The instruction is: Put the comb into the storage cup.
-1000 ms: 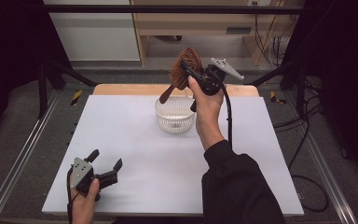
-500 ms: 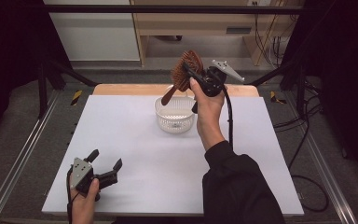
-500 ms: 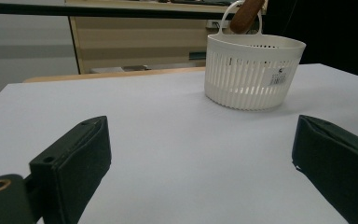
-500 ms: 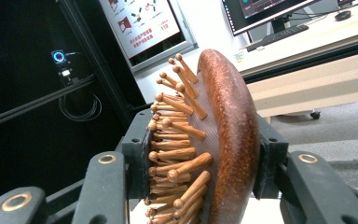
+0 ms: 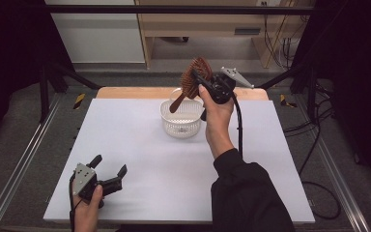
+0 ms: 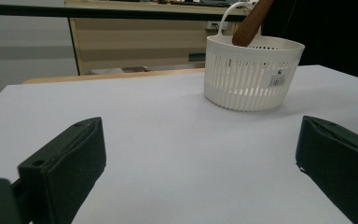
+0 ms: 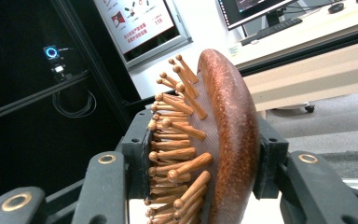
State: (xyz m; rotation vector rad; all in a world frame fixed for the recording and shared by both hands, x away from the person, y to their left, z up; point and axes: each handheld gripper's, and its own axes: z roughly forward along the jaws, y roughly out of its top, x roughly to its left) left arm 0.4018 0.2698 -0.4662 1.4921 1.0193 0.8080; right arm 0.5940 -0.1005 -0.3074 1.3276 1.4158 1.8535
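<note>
A brown wooden hairbrush (image 5: 191,81) with peg bristles hangs in the air over a white slatted basket (image 5: 182,117). My right gripper (image 5: 204,77) is shut on the brush's head. In the right gripper view the hairbrush (image 7: 223,140) stands between the two black jaws, its pegs pointing left. The handle slants down toward the basket's rim, and in the left gripper view the handle (image 6: 251,23) crosses above the basket (image 6: 251,74). My left gripper (image 5: 108,170) rests at the table's near left corner, open, with nothing between its fingers (image 6: 65,163).
The white tabletop (image 5: 140,159) spreads between the basket and the left gripper. A wooden strip (image 5: 135,92) edges the table's far side. Metal rails (image 5: 19,164) run along both sides. A black cable (image 5: 238,125) trails from the right gripper down the forearm.
The right gripper has tipped the hairbrush slightly, its head a little higher over the basket. The left gripper has stayed where it was.
</note>
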